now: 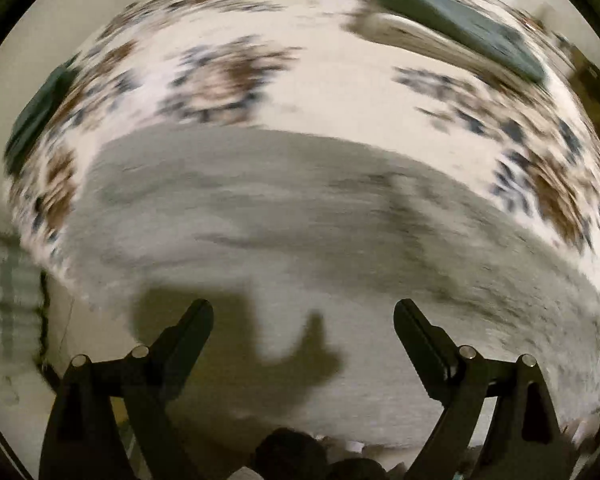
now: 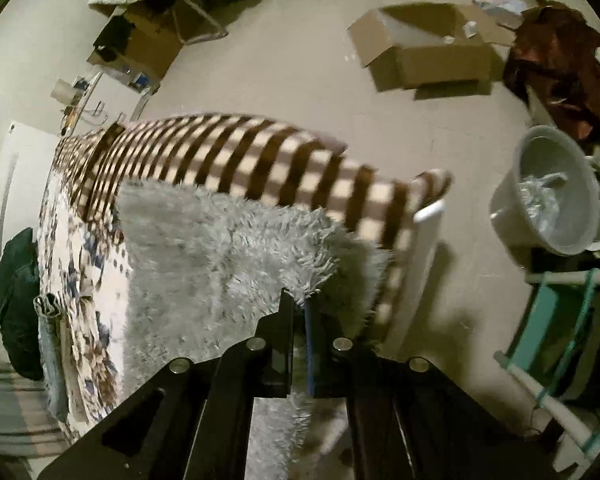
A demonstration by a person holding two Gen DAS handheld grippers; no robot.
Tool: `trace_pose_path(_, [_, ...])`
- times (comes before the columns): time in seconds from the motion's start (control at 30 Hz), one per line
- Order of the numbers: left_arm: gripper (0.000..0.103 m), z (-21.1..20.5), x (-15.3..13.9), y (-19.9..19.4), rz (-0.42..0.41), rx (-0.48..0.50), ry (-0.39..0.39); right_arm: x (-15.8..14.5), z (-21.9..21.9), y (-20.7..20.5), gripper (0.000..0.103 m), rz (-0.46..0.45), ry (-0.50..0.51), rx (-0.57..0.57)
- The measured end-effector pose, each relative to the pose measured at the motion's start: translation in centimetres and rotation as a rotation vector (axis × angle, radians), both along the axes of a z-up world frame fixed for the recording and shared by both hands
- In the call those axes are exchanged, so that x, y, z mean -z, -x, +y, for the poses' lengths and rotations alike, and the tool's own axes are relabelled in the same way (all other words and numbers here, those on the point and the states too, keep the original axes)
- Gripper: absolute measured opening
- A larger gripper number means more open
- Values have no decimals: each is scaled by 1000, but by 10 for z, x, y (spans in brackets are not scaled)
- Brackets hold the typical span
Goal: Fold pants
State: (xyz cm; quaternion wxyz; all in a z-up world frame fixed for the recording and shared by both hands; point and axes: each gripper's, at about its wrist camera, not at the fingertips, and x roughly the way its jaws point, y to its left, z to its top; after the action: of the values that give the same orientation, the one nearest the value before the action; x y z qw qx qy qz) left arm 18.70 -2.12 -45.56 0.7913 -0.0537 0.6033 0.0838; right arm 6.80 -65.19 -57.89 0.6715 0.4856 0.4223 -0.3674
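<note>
the right gripper (image 2: 300, 312) has its jaws clamped on an edge of the fluffy grey pants (image 2: 228, 248), which spread ahead and left across the bed (image 2: 236, 148). the left gripper (image 1: 303, 312), jaws wide apart and empty, hovers above the pants (image 1: 280, 208).

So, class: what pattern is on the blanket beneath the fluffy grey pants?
Brown-and-cream checks, clearest in the right wrist view.

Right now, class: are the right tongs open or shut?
Shut. The right tongs pinch the fluffy grey pants, fabric showing between the closed fingers.
</note>
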Motion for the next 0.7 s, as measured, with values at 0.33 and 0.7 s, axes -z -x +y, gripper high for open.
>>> trace_pose_path(0.33, [92,-86,24,-38,40,178,11,-13,-11,-11,49,122,-35,-143])
trace_pose_path(0.7, [92,-117,61,-87,38,206,-76,8,-19,-173,19,177,66,-535])
